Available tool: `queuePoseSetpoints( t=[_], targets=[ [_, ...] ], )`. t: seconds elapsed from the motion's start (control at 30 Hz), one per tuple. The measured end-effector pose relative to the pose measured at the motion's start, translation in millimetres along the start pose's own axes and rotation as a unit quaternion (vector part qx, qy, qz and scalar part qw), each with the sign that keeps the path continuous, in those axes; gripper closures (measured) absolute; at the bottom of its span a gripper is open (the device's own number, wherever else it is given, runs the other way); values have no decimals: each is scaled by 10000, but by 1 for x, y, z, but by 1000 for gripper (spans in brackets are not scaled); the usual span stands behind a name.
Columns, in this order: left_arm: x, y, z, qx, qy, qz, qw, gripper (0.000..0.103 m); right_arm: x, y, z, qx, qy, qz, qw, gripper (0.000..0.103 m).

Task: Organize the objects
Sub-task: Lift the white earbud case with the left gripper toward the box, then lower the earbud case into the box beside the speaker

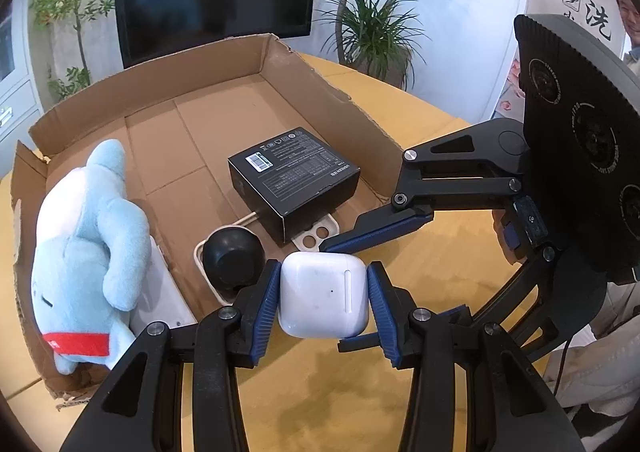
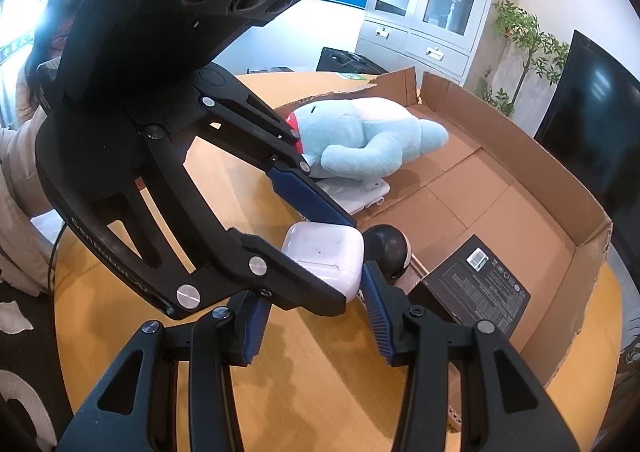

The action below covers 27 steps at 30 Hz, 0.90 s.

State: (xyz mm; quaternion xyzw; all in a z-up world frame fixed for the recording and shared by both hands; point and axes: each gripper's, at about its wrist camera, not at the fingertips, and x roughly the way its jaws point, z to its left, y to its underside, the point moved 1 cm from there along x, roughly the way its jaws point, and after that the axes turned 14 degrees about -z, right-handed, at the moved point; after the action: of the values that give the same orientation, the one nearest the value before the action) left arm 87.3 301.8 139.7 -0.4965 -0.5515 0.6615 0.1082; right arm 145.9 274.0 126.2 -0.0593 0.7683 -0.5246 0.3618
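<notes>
Off to the left of my left fingers [image 1: 324, 302], a blue plush toy [image 1: 84, 244] is lying inside the cardboard box [image 1: 224, 64], partly over a flat white device [image 1: 160, 292]. Just ahead of those fingers, a black ball [image 1: 232, 260] is sitting in a beige holder. My left fingers are clamping the white earbud case [image 1: 323, 296] between their 2 blue pads, holding it over the yellow worktop [image 1: 440, 260] at the box's open edge. My right fingers [image 2: 316, 326] are coming in from the right; one is touching the case's far edge, the other is passing beneath it, and I cannot tell whether they are gripping it. Beyond, a black carton [image 1: 294, 180] is resting in the box.
</notes>
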Motion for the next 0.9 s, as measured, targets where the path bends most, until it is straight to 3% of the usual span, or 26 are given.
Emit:
queuePoseSetpoints(
  t=[0.9],
  targets=[
    [9,-18,20,-26,-72,1,10000,61,14,-8,-22,-65,-13,-2,10000,61]
  ],
)
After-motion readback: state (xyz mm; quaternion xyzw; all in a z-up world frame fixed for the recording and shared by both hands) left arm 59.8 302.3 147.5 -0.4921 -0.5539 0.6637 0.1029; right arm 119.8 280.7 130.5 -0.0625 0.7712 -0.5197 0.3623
